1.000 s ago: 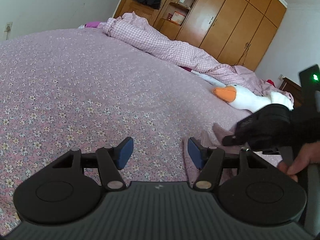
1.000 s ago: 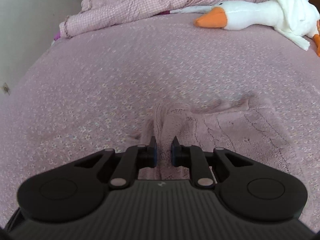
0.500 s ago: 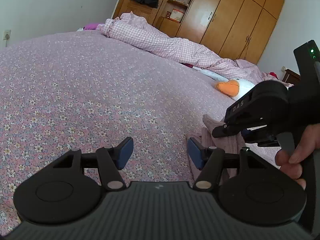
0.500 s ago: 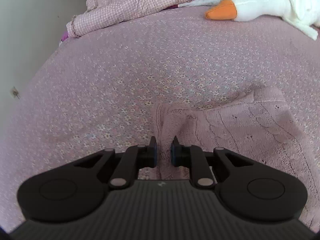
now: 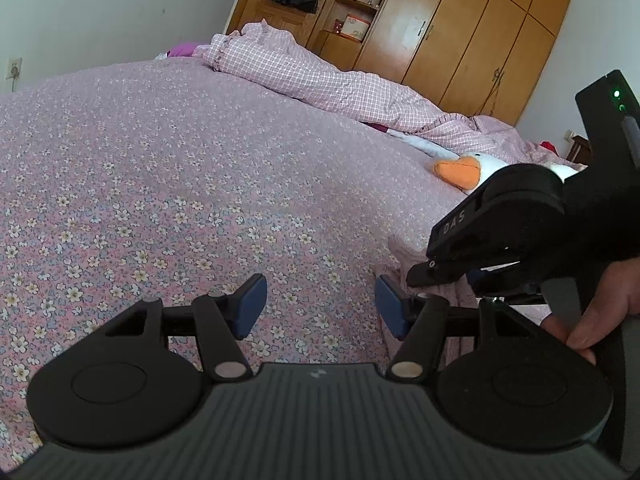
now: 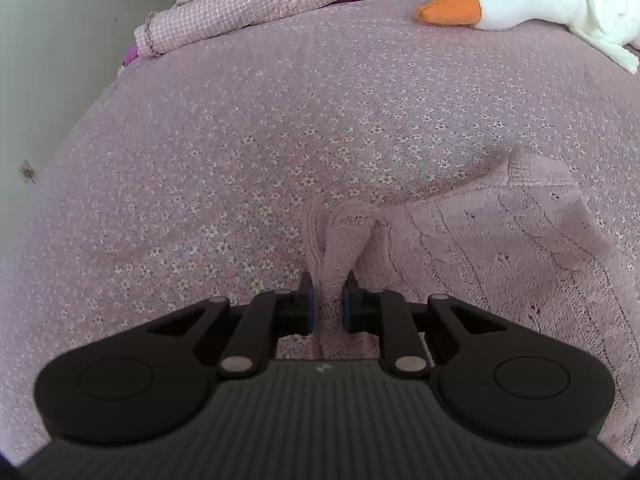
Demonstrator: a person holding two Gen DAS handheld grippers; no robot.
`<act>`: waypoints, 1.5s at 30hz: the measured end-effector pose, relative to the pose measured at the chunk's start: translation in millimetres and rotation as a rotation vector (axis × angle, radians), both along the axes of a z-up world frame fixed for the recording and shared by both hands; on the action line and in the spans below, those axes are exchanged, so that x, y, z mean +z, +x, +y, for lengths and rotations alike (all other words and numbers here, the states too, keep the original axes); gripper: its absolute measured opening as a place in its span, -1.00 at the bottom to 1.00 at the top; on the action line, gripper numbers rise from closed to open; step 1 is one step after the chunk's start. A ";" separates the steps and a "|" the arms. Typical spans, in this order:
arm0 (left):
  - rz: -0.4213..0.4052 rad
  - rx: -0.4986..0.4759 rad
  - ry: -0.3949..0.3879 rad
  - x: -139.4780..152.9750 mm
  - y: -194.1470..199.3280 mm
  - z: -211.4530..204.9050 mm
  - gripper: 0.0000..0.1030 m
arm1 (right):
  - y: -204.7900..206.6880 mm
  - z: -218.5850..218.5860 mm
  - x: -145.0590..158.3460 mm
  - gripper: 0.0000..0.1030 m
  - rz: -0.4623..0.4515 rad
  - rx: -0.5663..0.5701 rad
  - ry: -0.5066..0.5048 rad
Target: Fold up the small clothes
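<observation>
A small pink knitted garment [image 6: 500,248] lies on the floral bedspread [image 6: 304,112], spread to the right in the right wrist view. My right gripper [image 6: 328,300] is shut on a bunched edge of it, the cloth lifted in a ridge between the blue pads. In the left wrist view my left gripper [image 5: 320,304] hovers open over the bedspread [image 5: 160,184] with nothing between its fingers. Just right of it the right gripper's black body [image 5: 504,232] shows, held by a hand [image 5: 600,316], with a strip of the pink garment [image 5: 404,256] beneath it.
A white plush goose [image 6: 532,0] with an orange beak lies at the far right of the bed. A rolled pink checked quilt [image 5: 320,76] runs along the far side. Wooden wardrobes [image 5: 460,32] stand behind, and a wall [image 6: 60,60] borders the bed's left side.
My right gripper has lifted and drawn the garment's edge toward itself, pulling the cloth taut; it stays shut. The left gripper stays open and has shifted only slightly.
</observation>
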State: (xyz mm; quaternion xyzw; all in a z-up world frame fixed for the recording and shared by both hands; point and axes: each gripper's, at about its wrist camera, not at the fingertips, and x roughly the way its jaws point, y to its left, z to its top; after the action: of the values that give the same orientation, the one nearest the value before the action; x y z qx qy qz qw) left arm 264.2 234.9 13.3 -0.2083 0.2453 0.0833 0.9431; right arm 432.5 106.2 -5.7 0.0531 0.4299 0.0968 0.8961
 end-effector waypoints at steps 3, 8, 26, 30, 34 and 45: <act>0.006 -0.007 0.005 -0.7 0.3 -1.2 0.31 | 4.1 -6.3 -0.5 -0.36 -0.014 0.028 0.063; 0.001 -0.021 0.011 -0.1 -1.3 -5.1 0.31 | -8.1 -30.5 16.2 0.27 -0.179 0.061 0.169; -0.066 -0.138 -0.072 -11.6 -61.7 -89.9 0.65 | -180.9 -253.5 -56.7 0.50 -0.592 0.059 -0.030; -0.072 -0.150 -0.004 -21.8 -54.4 -110.2 0.65 | -184.2 -236.9 -73.9 0.49 -0.612 0.138 -0.101; -0.060 -0.144 0.045 -32.4 -42.1 -119.1 0.36 | -164.8 -212.3 -71.9 0.47 -0.626 0.173 -0.175; -0.054 -0.124 0.050 -19.9 -40.1 -84.6 -0.73 | -189.9 -227.5 -77.1 -0.62 -0.575 0.160 -0.184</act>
State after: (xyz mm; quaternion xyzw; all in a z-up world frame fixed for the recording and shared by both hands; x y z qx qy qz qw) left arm 224.1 150.3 -6.6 -0.1712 0.2299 0.0252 0.9577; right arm 242.6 -121.3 -82.8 -0.0918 0.1687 0.1386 0.9715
